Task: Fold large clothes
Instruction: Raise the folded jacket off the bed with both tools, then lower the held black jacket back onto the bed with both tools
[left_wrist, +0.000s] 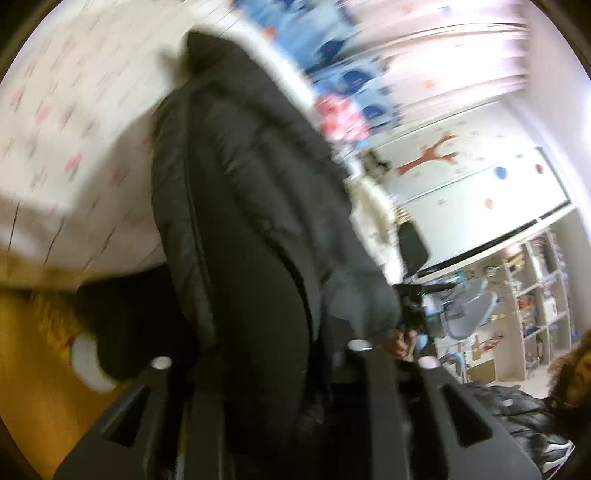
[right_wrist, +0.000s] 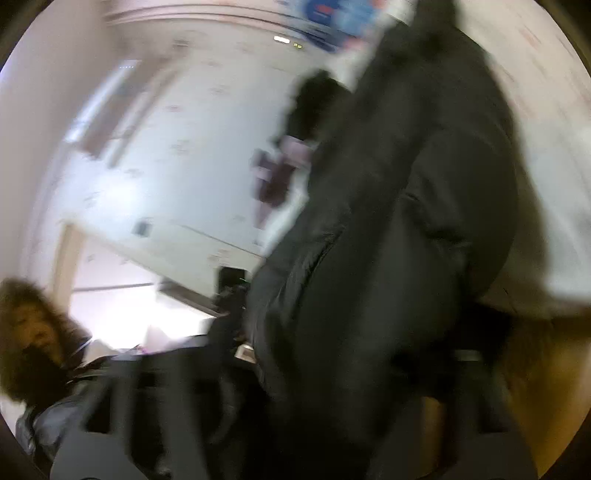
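A large black puffer jacket (left_wrist: 251, 206) hangs lifted in front of the left wrist camera. Its lower part runs down between the fingers of my left gripper (left_wrist: 291, 363), which is shut on it. At the jacket's right edge the other gripper (left_wrist: 410, 314) shows, with a hand (left_wrist: 400, 345) below it. The right wrist view is blurred. There the same jacket (right_wrist: 399, 192) rises from between the fingers of my right gripper (right_wrist: 295, 391), and its bulk fills the gap between them. A fur-trimmed hood (left_wrist: 199, 48) tops the jacket.
A bed with a patterned sheet (left_wrist: 55, 140) lies to the left above a yellow-brown floor (left_wrist: 33, 350). A white wardrobe with a tree decal (left_wrist: 461, 173), shelves (left_wrist: 535, 295) and a blue chair (left_wrist: 476, 317) stand to the right. Another dark garment (left_wrist: 521, 410) lies low, by a person's hair (right_wrist: 33, 325).
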